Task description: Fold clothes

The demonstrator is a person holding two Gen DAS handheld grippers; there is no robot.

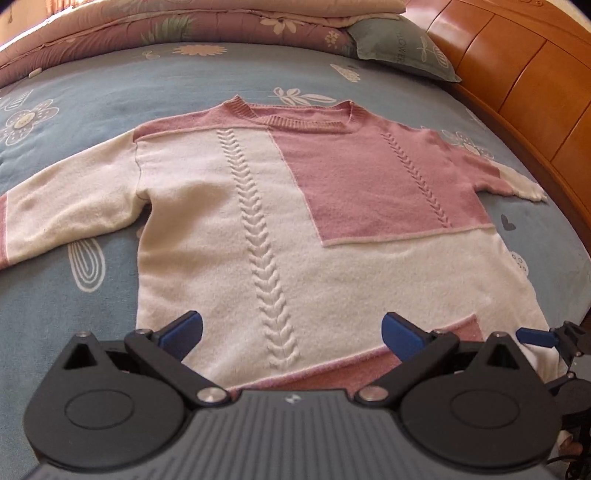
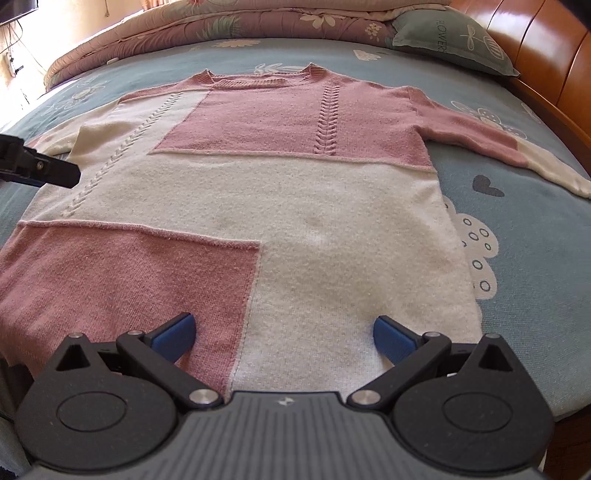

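Observation:
A pink and cream knit sweater (image 1: pixel 295 206) lies flat, front up, on the bed, neck away from me, both sleeves spread out; it also shows in the right wrist view (image 2: pixel 295 192). My left gripper (image 1: pixel 291 334) is open and empty over the left part of the hem. My right gripper (image 2: pixel 284 332) is open and empty over the right part of the hem. The right gripper shows at the right edge of the left wrist view (image 1: pixel 554 339); the left gripper shows at the left edge of the right wrist view (image 2: pixel 40 170).
The sweater lies on a blue floral bedsheet (image 1: pixel 92 110). A folded pink quilt (image 1: pixel 184 26) and a grey-green pillow (image 1: pixel 402 48) are at the far side. A wooden headboard (image 1: pixel 524 81) runs along the right.

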